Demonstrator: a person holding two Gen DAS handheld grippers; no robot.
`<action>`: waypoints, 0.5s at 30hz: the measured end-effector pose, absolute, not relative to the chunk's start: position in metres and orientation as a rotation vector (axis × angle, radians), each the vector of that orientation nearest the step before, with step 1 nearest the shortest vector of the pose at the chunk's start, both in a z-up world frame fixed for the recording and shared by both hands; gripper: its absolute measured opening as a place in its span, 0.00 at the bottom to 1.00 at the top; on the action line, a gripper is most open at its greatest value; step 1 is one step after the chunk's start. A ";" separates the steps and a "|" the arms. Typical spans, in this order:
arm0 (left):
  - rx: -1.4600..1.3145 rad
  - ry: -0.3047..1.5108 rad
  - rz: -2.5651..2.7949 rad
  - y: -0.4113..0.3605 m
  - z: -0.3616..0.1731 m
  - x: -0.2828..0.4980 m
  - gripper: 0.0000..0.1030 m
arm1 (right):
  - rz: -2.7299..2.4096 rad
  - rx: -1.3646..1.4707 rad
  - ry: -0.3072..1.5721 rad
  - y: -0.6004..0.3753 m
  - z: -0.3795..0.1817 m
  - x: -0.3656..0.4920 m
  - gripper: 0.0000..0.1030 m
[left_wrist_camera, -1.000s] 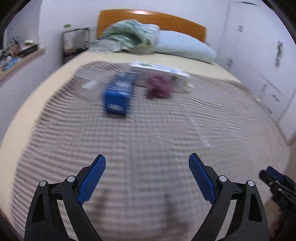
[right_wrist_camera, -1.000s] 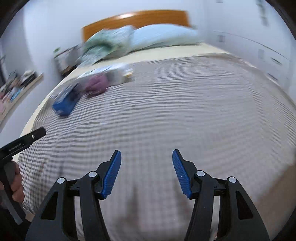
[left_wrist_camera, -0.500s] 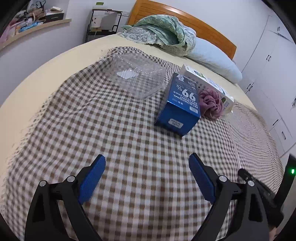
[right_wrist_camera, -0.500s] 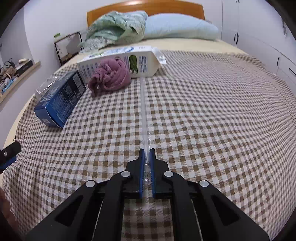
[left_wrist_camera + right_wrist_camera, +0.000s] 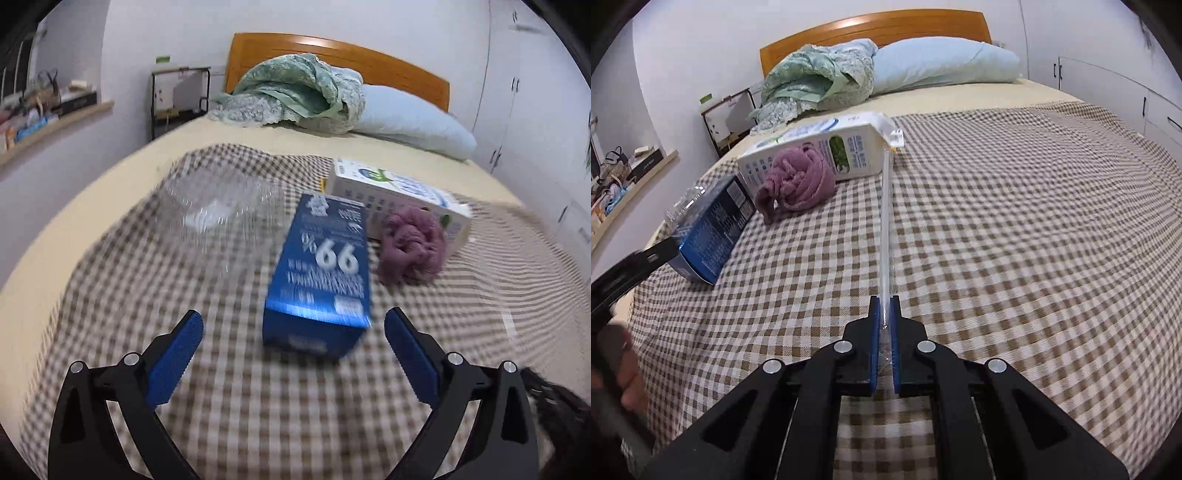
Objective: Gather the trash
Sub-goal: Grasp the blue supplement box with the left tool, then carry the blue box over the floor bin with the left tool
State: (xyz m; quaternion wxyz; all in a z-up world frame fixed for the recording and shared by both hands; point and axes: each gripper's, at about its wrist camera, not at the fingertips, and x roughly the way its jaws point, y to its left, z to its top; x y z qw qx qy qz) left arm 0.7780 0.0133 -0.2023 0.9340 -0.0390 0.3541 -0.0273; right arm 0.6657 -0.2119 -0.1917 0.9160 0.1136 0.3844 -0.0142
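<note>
On the checked cloth (image 5: 258, 406) lie a blue box (image 5: 321, 269), a clear plastic container (image 5: 218, 206), a white carton (image 5: 399, 192) and a purple wad of cloth (image 5: 413, 247). My left gripper (image 5: 293, 315) is empty, its jaws opening wide, with the blue box's near end just beyond the fingertips. My right gripper (image 5: 885, 301) is shut on a long clear plastic straw (image 5: 885, 221), which sticks out ahead toward the white carton (image 5: 820, 147). The right wrist view shows the blue box (image 5: 713, 229) at the left, beside the purple wad (image 5: 798, 181).
A pale blue pillow (image 5: 945, 62) and bunched green bedding (image 5: 820, 77) lie against the wooden headboard (image 5: 369, 62). A cluttered wall shelf (image 5: 48, 122) and a black rack (image 5: 177, 99) stand to the left, white cupboards (image 5: 535, 110) to the right. A person's hand (image 5: 624, 369) shows at lower left.
My right gripper has closed on the clear straw and holds it. My left gripper has moved in toward the blue box, which now looms large between its fingers.
</note>
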 end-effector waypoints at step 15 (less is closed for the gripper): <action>0.003 0.844 -0.057 0.001 -0.214 0.773 0.59 | 0.040 0.249 0.832 -0.192 -0.186 0.659 0.05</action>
